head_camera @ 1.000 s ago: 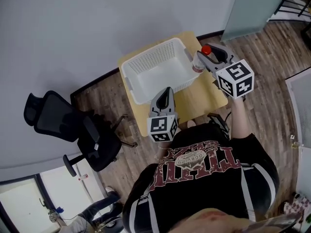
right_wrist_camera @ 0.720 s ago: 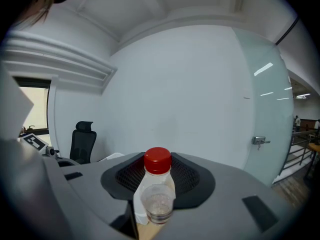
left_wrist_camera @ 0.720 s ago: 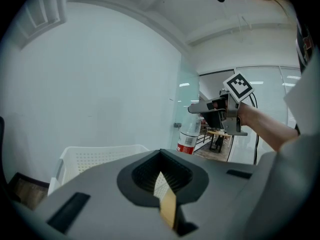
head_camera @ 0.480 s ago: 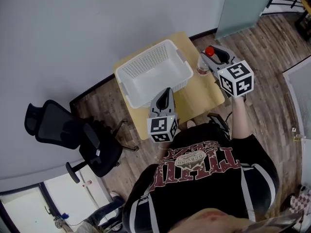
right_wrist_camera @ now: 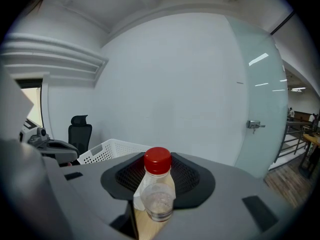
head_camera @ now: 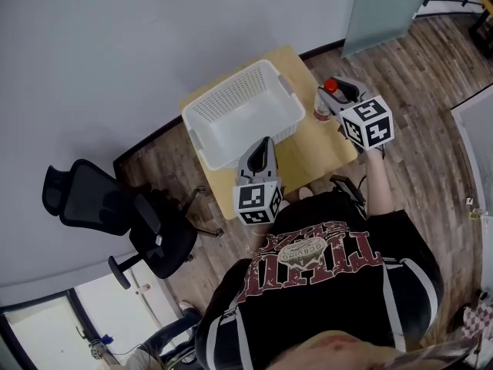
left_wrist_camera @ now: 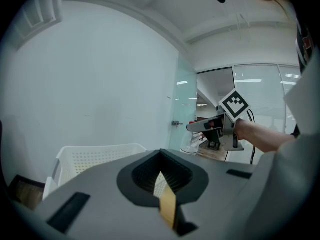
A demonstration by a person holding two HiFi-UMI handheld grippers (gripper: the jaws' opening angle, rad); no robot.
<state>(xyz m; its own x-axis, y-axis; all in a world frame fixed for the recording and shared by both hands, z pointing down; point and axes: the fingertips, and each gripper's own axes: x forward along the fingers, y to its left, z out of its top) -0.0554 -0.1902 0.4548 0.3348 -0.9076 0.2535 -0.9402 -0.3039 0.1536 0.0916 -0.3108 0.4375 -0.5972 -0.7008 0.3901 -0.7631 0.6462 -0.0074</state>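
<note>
Two small changes show. The white basket [head_camera: 225, 97] fills more of the right gripper view than it did a moment ago. Its perforated wall now stands plain at the left beyond the jaws, so the right gripper [head_camera: 336, 97] has turned a little toward it. In the left gripper view, that gripper also sits lower beside the basket than before. It stays clamped on the clear bottle [head_camera: 323, 108], which is off the basket's right end, near it but outside it. I judge the hold unchanged and the bottle still wholly in that gripper's charge.

The left gripper [head_camera: 264, 143] hangs at the basket's near side, jaws drawn together on nothing. Only a sliver of the basket and the wooden table [head_camera: 308, 151] shows through the slit.

No view settles whether the bottle's base rests on the table beside the basket or hangs clear of it. In the head view the marker cube covers much of the right jaws. From the left gripper view the bottle is a pale blur with no readable label. Only its red cap [right_wrist_camera: 158, 160] is sharp.
</note>
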